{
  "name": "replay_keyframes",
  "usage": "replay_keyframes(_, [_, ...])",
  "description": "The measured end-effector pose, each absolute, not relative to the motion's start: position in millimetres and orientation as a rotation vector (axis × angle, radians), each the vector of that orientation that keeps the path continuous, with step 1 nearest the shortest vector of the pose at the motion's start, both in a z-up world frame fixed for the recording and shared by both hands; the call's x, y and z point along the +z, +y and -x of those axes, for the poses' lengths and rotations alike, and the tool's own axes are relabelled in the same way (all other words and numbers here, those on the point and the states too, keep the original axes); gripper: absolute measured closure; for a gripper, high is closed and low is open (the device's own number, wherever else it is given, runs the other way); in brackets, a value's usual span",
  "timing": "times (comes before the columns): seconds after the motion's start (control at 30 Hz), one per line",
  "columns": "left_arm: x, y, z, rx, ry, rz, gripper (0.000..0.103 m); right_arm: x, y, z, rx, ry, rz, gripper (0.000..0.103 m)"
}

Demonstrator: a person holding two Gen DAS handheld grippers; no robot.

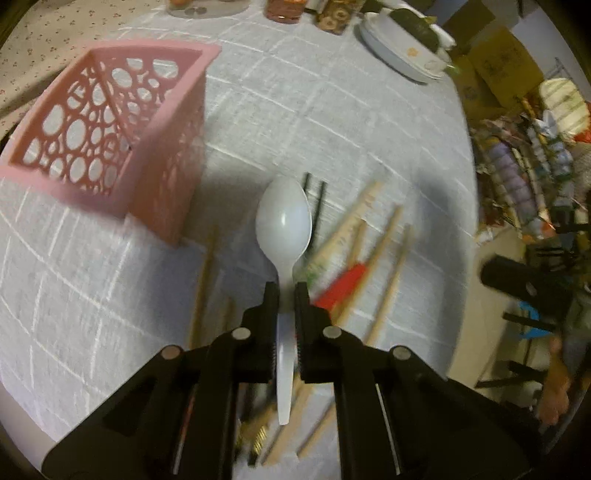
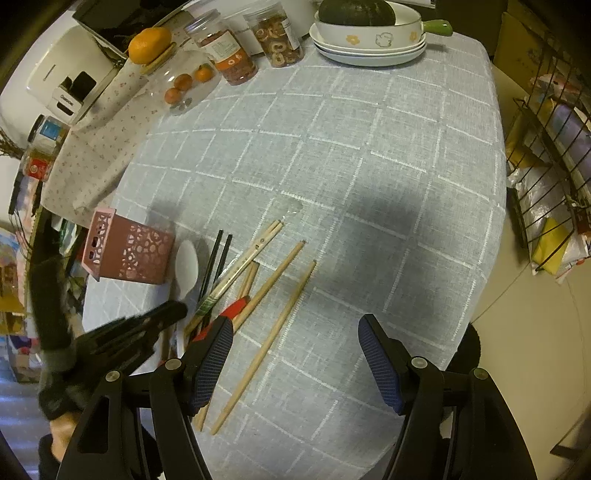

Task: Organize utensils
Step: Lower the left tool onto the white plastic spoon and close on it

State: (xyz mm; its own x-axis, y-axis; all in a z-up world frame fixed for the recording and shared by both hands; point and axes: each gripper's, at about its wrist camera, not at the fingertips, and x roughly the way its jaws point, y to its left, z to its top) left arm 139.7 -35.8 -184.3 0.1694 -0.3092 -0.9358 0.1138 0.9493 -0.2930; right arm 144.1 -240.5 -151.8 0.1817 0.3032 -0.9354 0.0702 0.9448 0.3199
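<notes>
My left gripper (image 1: pixel 286 291) is shut on the handle of a white plastic spoon (image 1: pixel 283 218) and holds it above the table, bowl pointing forward. A pink perforated basket (image 1: pixel 110 136) stands to the front left of it. Below lie wooden chopsticks (image 1: pixel 388 269), black chopsticks (image 1: pixel 319 206) and a red-sleeved pair (image 1: pixel 345 282). In the right wrist view the left gripper (image 2: pixel 173 310) holds the spoon (image 2: pixel 186 266) beside the basket (image 2: pixel 129 254). My right gripper (image 2: pixel 295 347) is open and empty above the table's near edge, right of the wooden chopsticks (image 2: pixel 269 339).
Grey checked tablecloth (image 2: pixel 351 166). At the far edge stand stacked white plates with a dark squash (image 2: pixel 369 33), two snack jars (image 2: pixel 229 51), and mandarins (image 2: pixel 184 81). A wire rack (image 2: pixel 554 147) with bags stands off the table's right side.
</notes>
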Motion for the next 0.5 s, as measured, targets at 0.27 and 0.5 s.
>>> replay_keyframes(0.27, [-181, -20, -91, -0.359, 1.423, 0.124, 0.093, -154, -241, -140, 0.170, 1.396, -0.312, 0.032])
replay_keyframes(0.5, [-184, -9, -97, -0.363, 1.439, 0.129, 0.057, -158, -241, -136, 0.174, 1.407, -0.316, 0.032])
